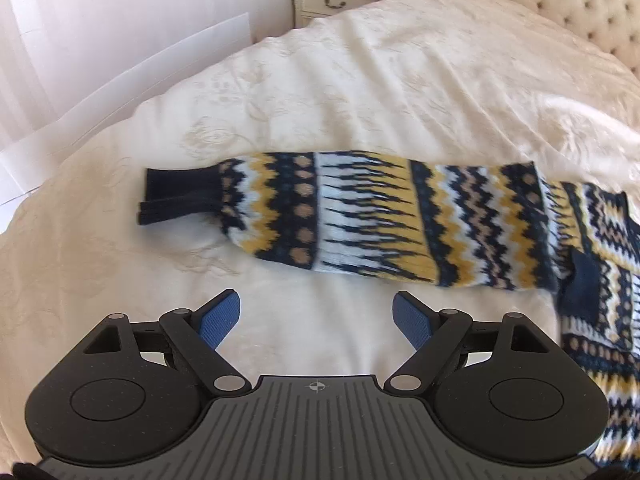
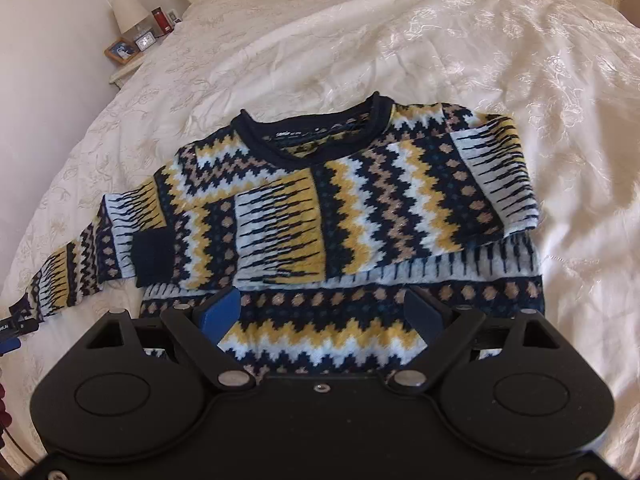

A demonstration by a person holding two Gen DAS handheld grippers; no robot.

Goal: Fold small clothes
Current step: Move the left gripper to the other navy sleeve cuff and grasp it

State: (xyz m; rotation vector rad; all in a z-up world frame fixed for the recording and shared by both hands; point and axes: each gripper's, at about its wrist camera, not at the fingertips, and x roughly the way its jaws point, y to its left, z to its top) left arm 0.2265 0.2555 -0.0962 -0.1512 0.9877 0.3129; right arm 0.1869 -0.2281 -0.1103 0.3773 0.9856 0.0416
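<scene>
A knitted sweater (image 2: 360,200) in navy, yellow, white and tan zigzag bands lies flat on the cream bedspread (image 2: 480,60), its navy collar (image 2: 312,136) on the far side. One sleeve is folded across the chest, with its navy cuff (image 2: 154,254) at the left. The other sleeve (image 1: 360,220) stretches straight out over the bed and ends in a navy cuff (image 1: 180,196). My left gripper (image 1: 316,308) hovers open just short of that sleeve's middle, blue pads (image 1: 220,320) wide apart. My right gripper (image 2: 322,304) stands open over the sweater's lower body, holding nothing.
A cream nightstand (image 1: 340,0) carries a picture frame, a clock and small items beside the tufted headboard (image 1: 560,0). A lamp (image 2: 128,12) shows in the right wrist view. White panels (image 1: 120,80) lie past the bed's left edge. Bedspread surrounds the sweater.
</scene>
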